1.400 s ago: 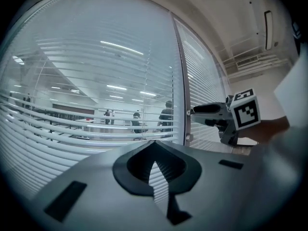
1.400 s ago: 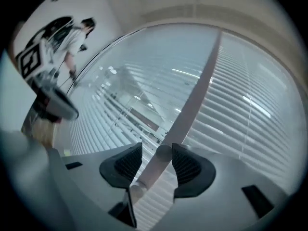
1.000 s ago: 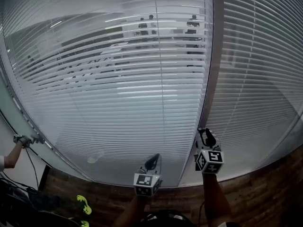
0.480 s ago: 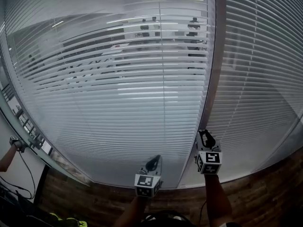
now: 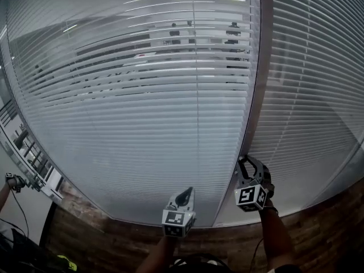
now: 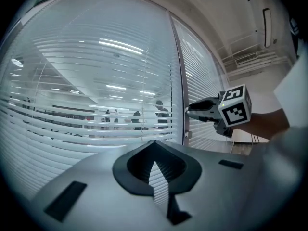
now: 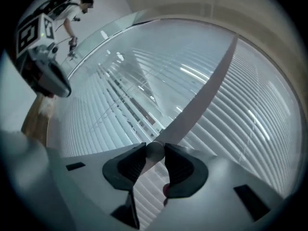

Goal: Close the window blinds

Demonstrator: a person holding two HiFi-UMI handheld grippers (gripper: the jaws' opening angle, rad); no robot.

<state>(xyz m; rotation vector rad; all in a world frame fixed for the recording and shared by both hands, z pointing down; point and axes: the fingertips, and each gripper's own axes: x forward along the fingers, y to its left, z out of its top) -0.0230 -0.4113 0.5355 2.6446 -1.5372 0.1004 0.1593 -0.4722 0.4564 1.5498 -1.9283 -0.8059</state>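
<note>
The head view is filled by the blinds (image 5: pixel 142 107), slats part open; the left hand-held gripper (image 5: pixel 185 195) is kept closed and empty, while the right hand-held gripper (image 5: pixel 245 162) has just been closed on the post's (image 5: pixel 257 84) knob (image 7: pixel 155 150), likely for tilting slats.

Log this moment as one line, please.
task: close blinds | right hand-held gripper: just closed on round knob on window frame | left hand-held gripper: shut, empty | blinds: slats partly open

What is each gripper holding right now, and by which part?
Right gripper pinches the round blind knob on the frame, across its sides. Left gripper holds nothing.
</note>
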